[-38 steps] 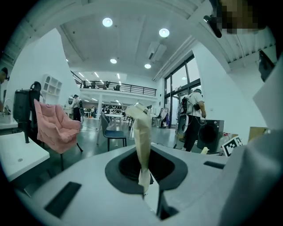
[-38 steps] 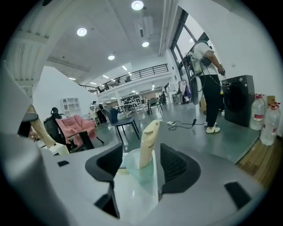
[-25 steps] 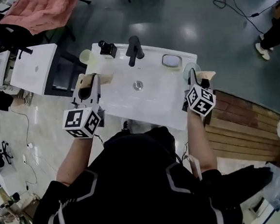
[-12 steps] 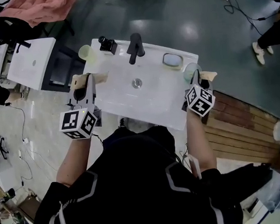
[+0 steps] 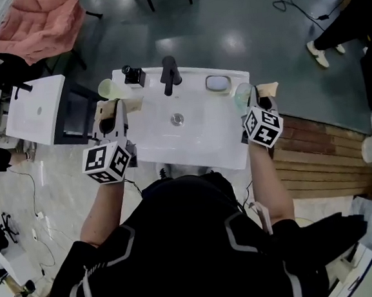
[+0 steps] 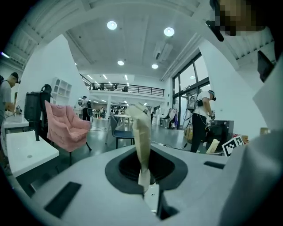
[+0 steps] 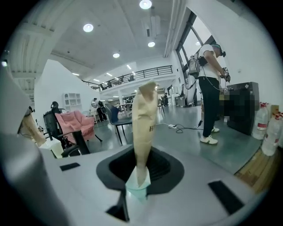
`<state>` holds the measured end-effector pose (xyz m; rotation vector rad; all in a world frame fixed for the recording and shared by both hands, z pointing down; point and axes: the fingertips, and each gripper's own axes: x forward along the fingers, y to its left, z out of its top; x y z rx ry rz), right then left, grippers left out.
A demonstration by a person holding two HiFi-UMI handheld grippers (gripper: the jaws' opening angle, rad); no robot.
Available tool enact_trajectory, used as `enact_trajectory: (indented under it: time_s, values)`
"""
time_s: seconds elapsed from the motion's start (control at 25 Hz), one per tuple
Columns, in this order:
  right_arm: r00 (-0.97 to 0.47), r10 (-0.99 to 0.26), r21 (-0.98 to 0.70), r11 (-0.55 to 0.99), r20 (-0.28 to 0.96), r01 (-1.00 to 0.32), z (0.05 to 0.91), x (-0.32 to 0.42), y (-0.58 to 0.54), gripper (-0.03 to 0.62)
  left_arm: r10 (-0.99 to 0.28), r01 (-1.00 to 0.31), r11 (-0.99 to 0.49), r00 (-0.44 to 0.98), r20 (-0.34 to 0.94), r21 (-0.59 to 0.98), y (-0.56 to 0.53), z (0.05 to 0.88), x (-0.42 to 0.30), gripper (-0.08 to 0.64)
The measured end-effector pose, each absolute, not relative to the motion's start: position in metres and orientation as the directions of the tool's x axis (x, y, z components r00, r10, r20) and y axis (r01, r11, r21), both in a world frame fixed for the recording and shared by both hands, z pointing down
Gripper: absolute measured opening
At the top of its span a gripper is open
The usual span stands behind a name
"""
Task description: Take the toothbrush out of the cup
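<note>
While left tongs (image 5: 122, 105) hover level, pinched together, right tongs (image 5: 257, 94), just closing, grip the cup (image 5: 242, 98).

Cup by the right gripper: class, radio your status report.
Left gripper shut. Right gripper just closed on pale green piece, maybe the toothbrush. Green cup beside it. No obstruction seen.

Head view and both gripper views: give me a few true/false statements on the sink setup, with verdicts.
1. The faucet on the sink is black. True.
2. The left gripper has its jaws wide apart. False: they are together, with nothing between them.
3. The right gripper hovers over the sink's middle. False: it is at the sink's right edge by the pale green cup. Its jaws have just been closing, with what looks like that cup's rim between them.
4. A pink armchair stands beyond the sink. True.
</note>
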<state>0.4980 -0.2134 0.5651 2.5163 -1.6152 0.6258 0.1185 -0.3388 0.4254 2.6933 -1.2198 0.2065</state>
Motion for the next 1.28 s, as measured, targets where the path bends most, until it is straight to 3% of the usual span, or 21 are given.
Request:
enact_trajectory:
  time_s: [0.68, 1.28]
  values:
    - [0.387, -0.886, -0.006, -0.402, 0.255, -0.916, 0.429, 0.447, -0.212, 0.057, -0.622, -0.633, -0.757, 0.774, 0.117, 0.161, -0.399, 0.388, 0.101, 0.017]
    - [0.288, -0.953, 0.015, -0.288, 0.098, -0.957, 0.306, 0.363, -0.229, 0.057, -0.589, -0.591, -0.797, 0.806, 0.055, 0.123, -0.429, 0.324, 0.079, 0.014]
